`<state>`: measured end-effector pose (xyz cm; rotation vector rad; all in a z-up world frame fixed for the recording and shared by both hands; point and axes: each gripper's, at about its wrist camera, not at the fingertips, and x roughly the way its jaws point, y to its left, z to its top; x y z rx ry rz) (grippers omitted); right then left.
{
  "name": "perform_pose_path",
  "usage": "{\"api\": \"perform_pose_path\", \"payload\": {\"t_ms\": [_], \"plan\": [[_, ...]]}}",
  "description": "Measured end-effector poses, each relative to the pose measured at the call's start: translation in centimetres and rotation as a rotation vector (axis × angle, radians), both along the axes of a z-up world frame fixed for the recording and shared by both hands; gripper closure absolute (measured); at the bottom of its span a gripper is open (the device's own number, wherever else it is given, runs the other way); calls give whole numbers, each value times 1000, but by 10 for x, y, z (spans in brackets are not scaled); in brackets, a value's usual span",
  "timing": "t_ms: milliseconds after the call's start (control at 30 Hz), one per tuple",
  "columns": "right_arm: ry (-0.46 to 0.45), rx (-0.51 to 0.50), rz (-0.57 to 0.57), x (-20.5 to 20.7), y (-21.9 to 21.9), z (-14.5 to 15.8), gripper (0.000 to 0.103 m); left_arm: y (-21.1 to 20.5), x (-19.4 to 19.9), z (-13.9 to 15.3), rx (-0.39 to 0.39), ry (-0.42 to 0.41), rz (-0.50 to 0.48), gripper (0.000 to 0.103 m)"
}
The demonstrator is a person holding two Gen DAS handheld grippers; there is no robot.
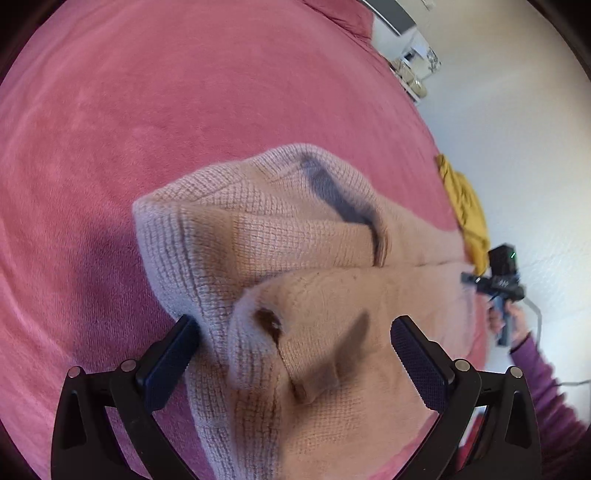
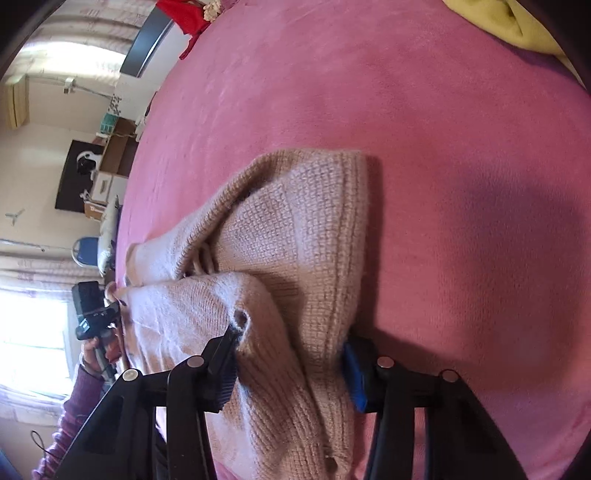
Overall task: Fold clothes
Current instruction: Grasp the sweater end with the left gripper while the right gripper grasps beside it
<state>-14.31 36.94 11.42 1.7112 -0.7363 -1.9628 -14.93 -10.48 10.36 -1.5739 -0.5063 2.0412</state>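
Observation:
A beige knit sweater (image 1: 280, 236) lies bunched on a pink bed cover (image 1: 147, 110); it also shows in the right wrist view (image 2: 303, 221). My left gripper (image 1: 295, 354) is open, its fingers wide apart on either side of a raised fold of the sweater. My right gripper (image 2: 290, 365) has its fingers pressed against a thick bunch of the sweater between them, holding it. Each gripper shows in the other's view, at the sweater's far end: the right one (image 1: 502, 284) and the left one (image 2: 92, 314).
A yellow garment (image 1: 465, 210) lies at the bed's edge, also in the right wrist view (image 2: 517, 26). A red cloth (image 2: 184, 18) sits at the far end of the bed. Boxes and furniture (image 2: 110, 155) stand beside the bed. The pink cover (image 2: 443, 147) spreads around the sweater.

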Motion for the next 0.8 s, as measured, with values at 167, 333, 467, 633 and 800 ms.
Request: {"api": "perform_pose_path", "payload": {"t_ms": [167,333,467,633,800], "plan": [[-7,15,8,1,2,1,55,3,9,2,-54,57,-72,0],[-2,65,40,-4,-7,7,55,-13,7,-1,-5,14,13,0],[-16,58,36,-5,-6,5,53,-11,3,-1,-46,-23,47,0],[-50,25,36,-9,-5,1,48,0,6,1,-180,7,-14,0],[-23,84,31,-4,-7,5,57,7,17,3,-292,76,-64,1]]}}
